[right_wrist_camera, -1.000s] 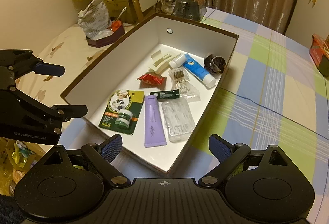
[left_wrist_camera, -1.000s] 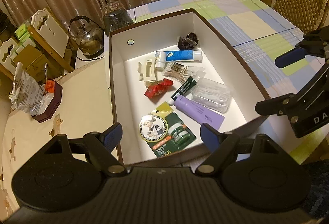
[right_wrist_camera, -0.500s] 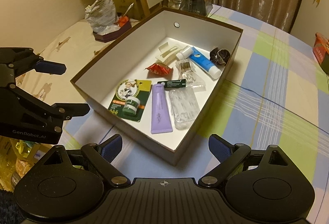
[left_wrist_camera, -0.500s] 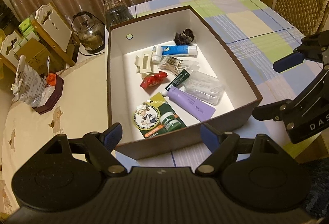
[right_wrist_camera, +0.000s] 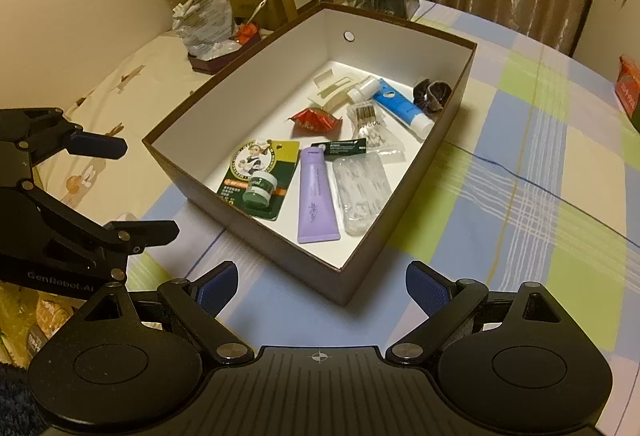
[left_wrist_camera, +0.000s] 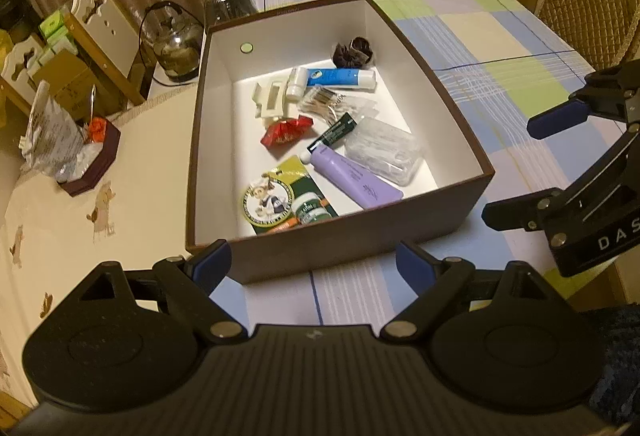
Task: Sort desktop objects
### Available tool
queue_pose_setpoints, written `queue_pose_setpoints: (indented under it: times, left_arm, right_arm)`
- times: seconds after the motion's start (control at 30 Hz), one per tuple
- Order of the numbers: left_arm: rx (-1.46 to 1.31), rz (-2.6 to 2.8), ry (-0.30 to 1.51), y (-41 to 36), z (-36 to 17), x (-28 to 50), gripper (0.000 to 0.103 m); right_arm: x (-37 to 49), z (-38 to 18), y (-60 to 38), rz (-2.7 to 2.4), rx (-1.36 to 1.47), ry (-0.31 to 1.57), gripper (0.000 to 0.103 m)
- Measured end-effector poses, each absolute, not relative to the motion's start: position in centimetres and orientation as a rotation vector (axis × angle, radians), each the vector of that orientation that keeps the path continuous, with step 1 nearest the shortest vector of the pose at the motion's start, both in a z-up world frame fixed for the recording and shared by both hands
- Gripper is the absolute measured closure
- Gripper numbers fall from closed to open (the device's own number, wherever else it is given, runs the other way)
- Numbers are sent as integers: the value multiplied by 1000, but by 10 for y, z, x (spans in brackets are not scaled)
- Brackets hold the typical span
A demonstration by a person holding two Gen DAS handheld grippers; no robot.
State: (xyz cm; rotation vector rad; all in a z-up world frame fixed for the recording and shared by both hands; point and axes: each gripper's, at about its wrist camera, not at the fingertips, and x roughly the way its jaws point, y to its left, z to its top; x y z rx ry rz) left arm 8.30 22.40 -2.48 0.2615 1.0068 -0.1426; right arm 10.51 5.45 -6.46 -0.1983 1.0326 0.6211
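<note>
Both grippers, left gripper [left_wrist_camera: 314,262] and right gripper [right_wrist_camera: 322,286], have drawn back from the brown box [left_wrist_camera: 360,232]; jaws wide, empty. Toiletries, including the purple tube [right_wrist_camera: 316,196], lie inside; sorting appears complete.

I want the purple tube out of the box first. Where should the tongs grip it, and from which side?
Probably from straight above, across the middle of the purple tube. It lies flat on the floor of the box, with the clear plastic case close on one side and the green card on the other, so the fingers should drop into those gaps.
</note>
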Motion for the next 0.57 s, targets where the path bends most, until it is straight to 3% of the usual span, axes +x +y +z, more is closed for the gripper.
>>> queue_pose_setpoints:
  times: [0.57]
  left_arm:
    - [198,-112,994,228,-23,79,15]
  right_arm:
    - [107,-68,57,644,-205,1038,10]
